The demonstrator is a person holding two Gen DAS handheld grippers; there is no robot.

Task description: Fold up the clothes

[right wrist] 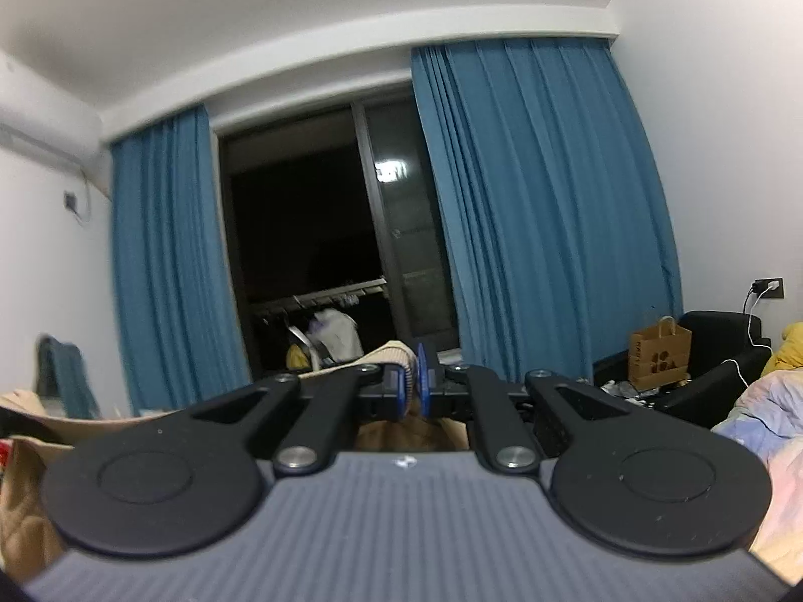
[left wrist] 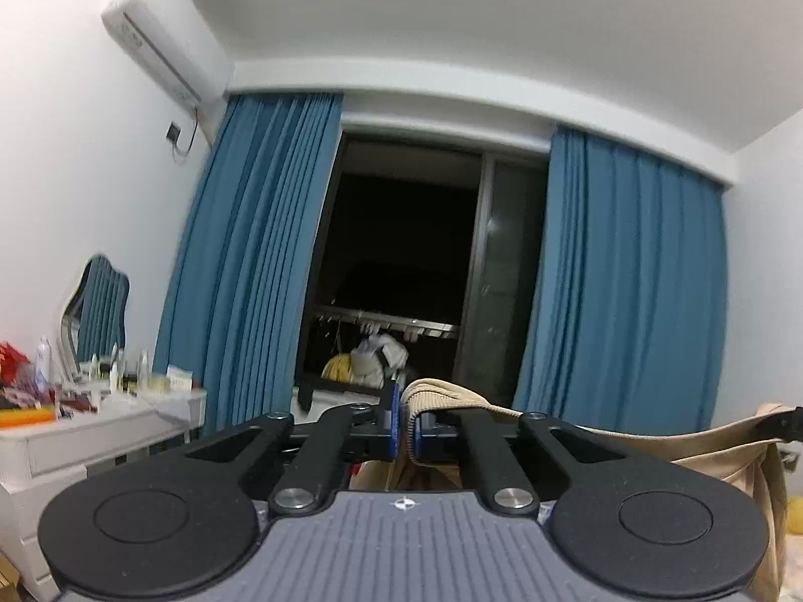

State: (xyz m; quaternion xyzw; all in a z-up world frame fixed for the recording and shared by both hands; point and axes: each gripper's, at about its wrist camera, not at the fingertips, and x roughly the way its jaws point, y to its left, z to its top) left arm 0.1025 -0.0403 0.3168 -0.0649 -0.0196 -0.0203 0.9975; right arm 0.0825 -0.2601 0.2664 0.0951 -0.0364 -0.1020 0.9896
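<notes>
The left gripper (left wrist: 407, 426) pinches the ribbed hem of a beige garment (left wrist: 712, 446). The right gripper (right wrist: 410, 391) pinches the same garment (right wrist: 30, 491), held up before blue curtains (right wrist: 542, 210).

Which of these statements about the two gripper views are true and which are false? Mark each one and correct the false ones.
1. The left gripper has its jaws shut on the ribbed edge of the beige knitted garment. True.
2. The right gripper is open and holds nothing. False: it is shut on the same beige garment.
3. The long pleated curtains are red. False: they are blue.
4. A brown paper carrier bag stands by the black armchair. True.
5. The white wall-mounted air conditioner sits on the floor. False: it hangs high on the wall.
</notes>
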